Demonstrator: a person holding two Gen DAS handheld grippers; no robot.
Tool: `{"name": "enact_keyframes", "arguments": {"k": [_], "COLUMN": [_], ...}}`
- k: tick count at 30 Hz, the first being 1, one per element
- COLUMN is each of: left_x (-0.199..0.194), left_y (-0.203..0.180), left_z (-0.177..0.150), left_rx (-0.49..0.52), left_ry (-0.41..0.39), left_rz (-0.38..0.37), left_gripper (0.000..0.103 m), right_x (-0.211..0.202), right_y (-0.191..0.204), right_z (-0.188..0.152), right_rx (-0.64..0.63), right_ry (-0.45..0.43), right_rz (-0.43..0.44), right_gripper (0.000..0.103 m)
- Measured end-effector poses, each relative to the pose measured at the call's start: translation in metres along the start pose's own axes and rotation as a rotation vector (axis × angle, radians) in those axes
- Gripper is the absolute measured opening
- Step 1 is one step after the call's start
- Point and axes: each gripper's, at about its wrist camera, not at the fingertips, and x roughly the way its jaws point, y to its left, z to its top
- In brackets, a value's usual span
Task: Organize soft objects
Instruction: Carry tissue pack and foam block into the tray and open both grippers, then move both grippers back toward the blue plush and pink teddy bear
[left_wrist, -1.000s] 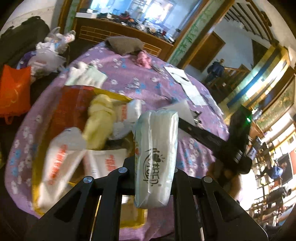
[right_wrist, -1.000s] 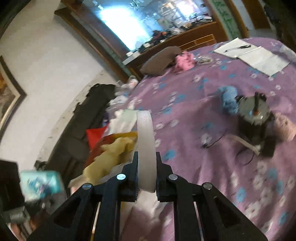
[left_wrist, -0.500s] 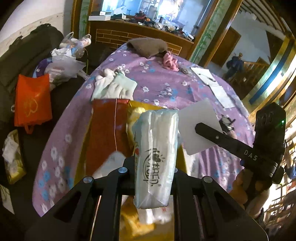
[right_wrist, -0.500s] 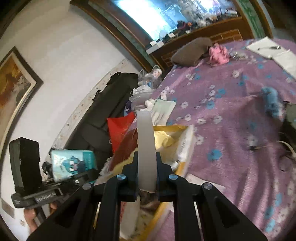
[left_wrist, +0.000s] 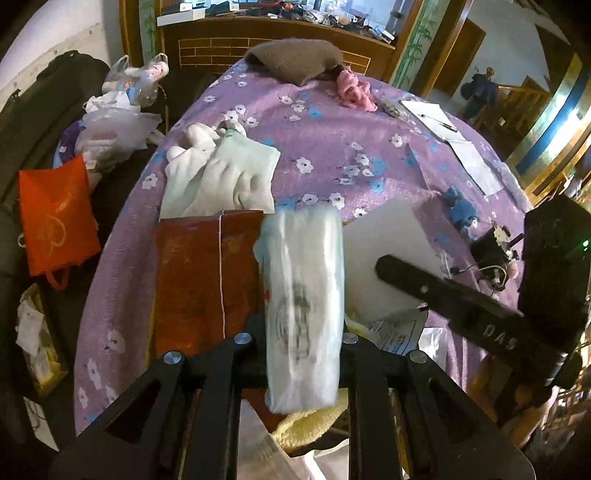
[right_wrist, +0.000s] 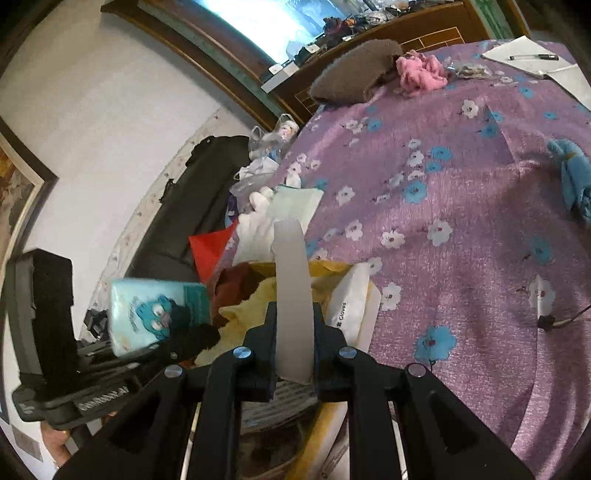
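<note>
The left gripper (left_wrist: 301, 338) clamps a tissue pack (left_wrist: 303, 295) at frame centre, and the right gripper (right_wrist: 293, 332) pinches a white pad (right_wrist: 291, 291); both jaws have just been easing apart. Lower both well inside the yellow bin (right_wrist: 332, 267) before letting go.

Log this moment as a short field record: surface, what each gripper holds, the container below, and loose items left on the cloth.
surface: purple floral tablecloth
left gripper: jaws closed on a tissue pack, just easing open
right gripper: jaws closed on a flat white foam sheet, seen edge-on, just easing open
container: yellow box under both grippers, already holding a yellow cloth and a gloves packet
loose items: white gloves, brown cushion, pink cloth, blue toy
</note>
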Motion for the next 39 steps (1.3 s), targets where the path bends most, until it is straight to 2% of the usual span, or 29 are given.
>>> {"name": "enact_keyframes", "arguments": {"k": [1, 2, 3, 4, 6, 7, 9, 11, 13, 19, 24, 32, 35, 39], "left_x": [0.0, 0.0, 0.0, 0.0, -0.002, -0.004, -0.005, -0.009, -0.015, -0.04, -0.049, -0.055, -0.056, -0.063], "left_y": [0.001, 0.003, 0.003, 0.003, 0.002, 0.001, 0.001, 0.001, 0.003, 0.003, -0.005, -0.005, -0.003, -0.002], "left_z": [0.0, 0.0, 0.0, -0.001, -0.002, -0.003, -0.004, -0.009, -0.015, -0.039, -0.05, -0.065, -0.067, -0.07], "left_rx": [-0.005, -0.017, -0.021, -0.021, -0.017, -0.008, 0.003, 0.006, -0.001, -0.043, -0.026, -0.094, -0.115, -0.153], "left_ry": [0.0, 0.0, 0.001, 0.002, -0.011, -0.013, -0.006, -0.006, -0.005, -0.046, -0.049, -0.062, -0.064, -0.087], "left_rz": [0.0, 0.001, 0.001, 0.001, 0.005, 0.024, 0.064, 0.073, 0.066, 0.013, 0.048, 0.022, 0.014, -0.014], "left_gripper": [0.015, 0.021, 0.032, 0.036, 0.039, 0.04, 0.053, 0.054, 0.054, 0.054, 0.054, 0.056, 0.064, 0.065], "right_x": [0.001, 0.002, 0.001, 0.0, -0.003, -0.003, -0.005, -0.007, -0.009, -0.027, -0.049, -0.072, -0.075, -0.078], "right_y": [0.0, 0.001, 0.003, 0.005, 0.007, 0.008, 0.011, 0.016, 0.021, 0.027, 0.036, 0.04, 0.038, 0.034], "right_z": [-0.001, -0.001, -0.002, -0.003, -0.003, -0.003, -0.003, -0.004, -0.005, -0.012, -0.025, -0.034, -0.035, -0.037], "right_rx": [0.003, 0.004, -0.004, -0.016, -0.032, -0.04, -0.062, -0.091, -0.123, -0.135, -0.166, -0.213, -0.205, -0.187], "right_ry": [0.006, 0.01, 0.011, 0.007, 0.005, 0.007, 0.016, 0.029, 0.047, 0.128, 0.171, 0.132, 0.12, 0.111], "right_rz": [0.008, 0.014, 0.011, 0.001, -0.026, -0.033, -0.024, -0.006, 0.004, 0.037, 0.024, 0.041, 0.052, 0.072], "right_gripper": [0.014, 0.015, 0.015, 0.015, 0.015, 0.019, 0.029, 0.049, 0.057, 0.058, 0.058, 0.058, 0.058, 0.058]}}
